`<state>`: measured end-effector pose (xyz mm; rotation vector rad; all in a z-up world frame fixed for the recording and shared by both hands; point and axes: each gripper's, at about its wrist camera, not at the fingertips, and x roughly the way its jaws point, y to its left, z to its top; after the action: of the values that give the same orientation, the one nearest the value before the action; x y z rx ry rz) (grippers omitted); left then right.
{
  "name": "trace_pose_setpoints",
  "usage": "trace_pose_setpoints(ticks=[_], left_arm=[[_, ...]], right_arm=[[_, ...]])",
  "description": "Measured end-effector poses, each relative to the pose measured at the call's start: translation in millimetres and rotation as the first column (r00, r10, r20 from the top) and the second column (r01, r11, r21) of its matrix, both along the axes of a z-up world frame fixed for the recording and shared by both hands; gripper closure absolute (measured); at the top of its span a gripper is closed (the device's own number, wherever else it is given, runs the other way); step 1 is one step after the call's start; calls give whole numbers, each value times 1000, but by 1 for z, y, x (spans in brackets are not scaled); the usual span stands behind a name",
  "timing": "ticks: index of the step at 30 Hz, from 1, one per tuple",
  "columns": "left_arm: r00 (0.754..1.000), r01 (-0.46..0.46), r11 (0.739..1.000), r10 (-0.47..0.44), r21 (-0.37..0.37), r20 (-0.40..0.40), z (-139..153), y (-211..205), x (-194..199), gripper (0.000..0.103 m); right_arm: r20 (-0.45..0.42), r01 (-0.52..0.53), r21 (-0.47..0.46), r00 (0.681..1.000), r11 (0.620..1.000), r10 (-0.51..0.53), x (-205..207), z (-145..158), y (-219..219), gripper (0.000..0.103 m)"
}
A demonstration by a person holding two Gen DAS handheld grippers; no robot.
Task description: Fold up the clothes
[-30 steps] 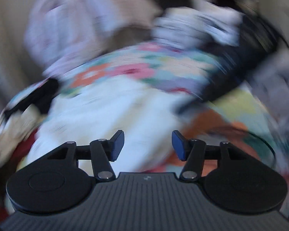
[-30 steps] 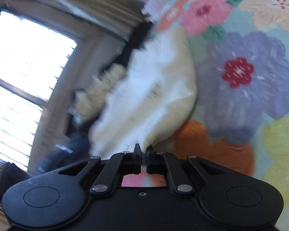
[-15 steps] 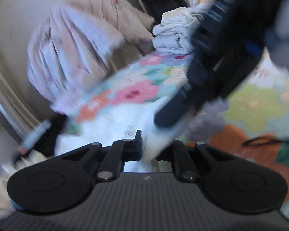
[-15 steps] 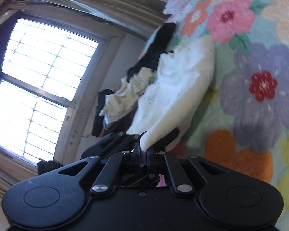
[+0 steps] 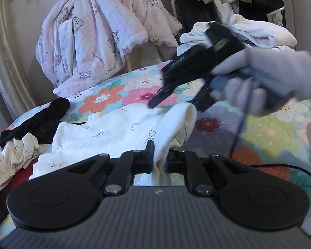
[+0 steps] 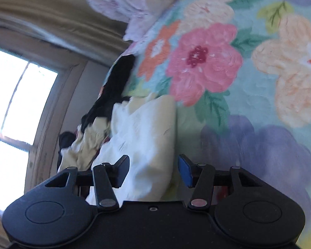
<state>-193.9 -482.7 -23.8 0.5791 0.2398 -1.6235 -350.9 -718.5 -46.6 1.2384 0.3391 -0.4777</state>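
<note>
Left hand-held gripper [image 5: 158, 160] pinching a fold of the white bow-print cotton garment [image 5: 105, 137], which lies rumpled on the floral quilted bedspread [image 5: 265, 128]. Right hand-held gripper [image 6: 153, 171] jaws opening, cloth between them but not pressed. Folding barely started, judging by the creases; black garment [image 5: 39, 120] and cream ruffled piece [image 5: 8, 157] remain unfolded.

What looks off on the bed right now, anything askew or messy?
The white garment lies rumpled, one edge pulled up in a bunched fold by the left gripper, not flat for folding. A black garment and a crumpled cream one are heaped at the edge of the floral bedspread. No damage or spills visible.
</note>
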Motion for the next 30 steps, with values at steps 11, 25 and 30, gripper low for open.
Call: trace_pose_setpoints(ticks=[11, 25, 30], left_arm=[[992, -126, 982, 122, -143, -38, 50, 21, 42, 94], [944, 106, 993, -84, 52, -319, 12, -35, -60, 96], [958, 115, 993, -100, 41, -270, 16, -29, -50, 93]], right_arm=[[54, -119, -376, 987, 919, 150, 48, 85, 12, 98], [-377, -79, -449, 920, 890, -109, -96, 76, 7, 88], [-428, -228, -549, 903, 804, -37, -109, 99, 60, 88]])
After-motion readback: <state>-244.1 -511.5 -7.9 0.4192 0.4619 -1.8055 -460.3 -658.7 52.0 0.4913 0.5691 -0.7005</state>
